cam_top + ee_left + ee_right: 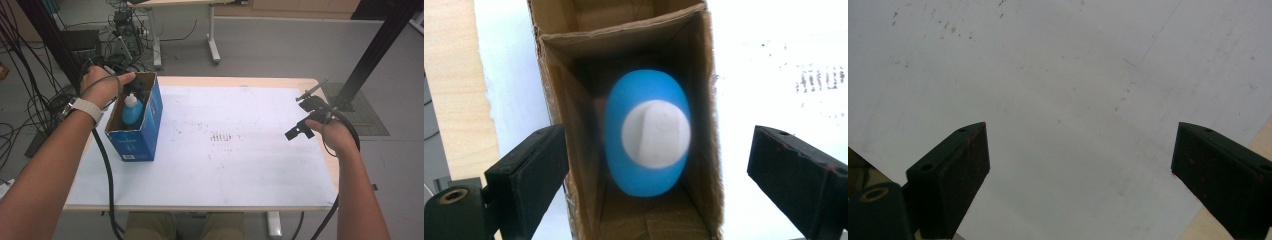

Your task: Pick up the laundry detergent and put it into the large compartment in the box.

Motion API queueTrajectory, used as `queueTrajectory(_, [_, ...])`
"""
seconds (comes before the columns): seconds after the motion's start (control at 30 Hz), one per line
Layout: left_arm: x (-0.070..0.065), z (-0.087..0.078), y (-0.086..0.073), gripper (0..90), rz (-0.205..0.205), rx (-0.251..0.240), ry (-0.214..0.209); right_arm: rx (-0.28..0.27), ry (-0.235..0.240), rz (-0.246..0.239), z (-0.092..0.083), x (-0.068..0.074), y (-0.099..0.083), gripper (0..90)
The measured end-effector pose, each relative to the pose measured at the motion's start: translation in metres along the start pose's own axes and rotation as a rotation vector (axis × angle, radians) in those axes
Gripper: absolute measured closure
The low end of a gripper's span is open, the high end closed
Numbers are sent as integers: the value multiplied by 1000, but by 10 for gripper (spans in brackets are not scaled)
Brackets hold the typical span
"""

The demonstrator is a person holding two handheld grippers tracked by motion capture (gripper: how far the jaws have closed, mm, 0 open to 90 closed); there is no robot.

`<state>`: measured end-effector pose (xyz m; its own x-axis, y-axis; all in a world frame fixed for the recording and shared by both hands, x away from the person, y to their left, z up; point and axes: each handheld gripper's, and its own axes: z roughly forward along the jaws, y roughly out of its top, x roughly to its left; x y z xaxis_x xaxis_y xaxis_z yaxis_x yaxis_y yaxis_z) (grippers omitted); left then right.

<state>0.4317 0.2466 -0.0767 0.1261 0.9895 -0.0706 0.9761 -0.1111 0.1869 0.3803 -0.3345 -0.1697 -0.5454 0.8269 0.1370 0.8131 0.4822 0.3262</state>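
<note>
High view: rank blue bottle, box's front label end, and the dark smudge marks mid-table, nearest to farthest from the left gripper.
1. Blue bottle: inside the box, right below the left gripper, whose fingers stand open above it.
2. Box's front label end: the near end of the box, toward the person.
3. Dark smudge marks: mid-table, well to the right.

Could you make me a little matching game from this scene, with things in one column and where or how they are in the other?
Things:
1. blue bottle
2. cardboard box
3. left tool
4. right tool

States:
A. open, above the bare white table cover
B. stands on the table's left side
C. upright inside the box, white cap up
D. open, above the box's open top

Pairs: 1-C, 2-B, 3-D, 4-A
</note>
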Motion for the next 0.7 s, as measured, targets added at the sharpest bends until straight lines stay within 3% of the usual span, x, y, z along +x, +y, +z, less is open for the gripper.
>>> queueTrajectory(0.4, [-17,-25,-1,79,84,-21,-9,-5,1,-4,-2,0,-2,85])
queueTrajectory(0.5, [-25,-36,-1,80,150,-25,-27,-7,1,-4,-4,1,-2,85])
queueTrajectory(0.57, [-26,-39,0,85,166,-24,-37,-6,-1,-5,-5,1,-1,85])
queueTrajectory(0.6, [-31,-44,-1,87,206,-31,-44,-7,-1,-4,-6,1,-1,84])
queueTrajectory(0.7, [-34,-46,-2,82,243,-34,-52,-9,1,-6,-6,1,-2,85])
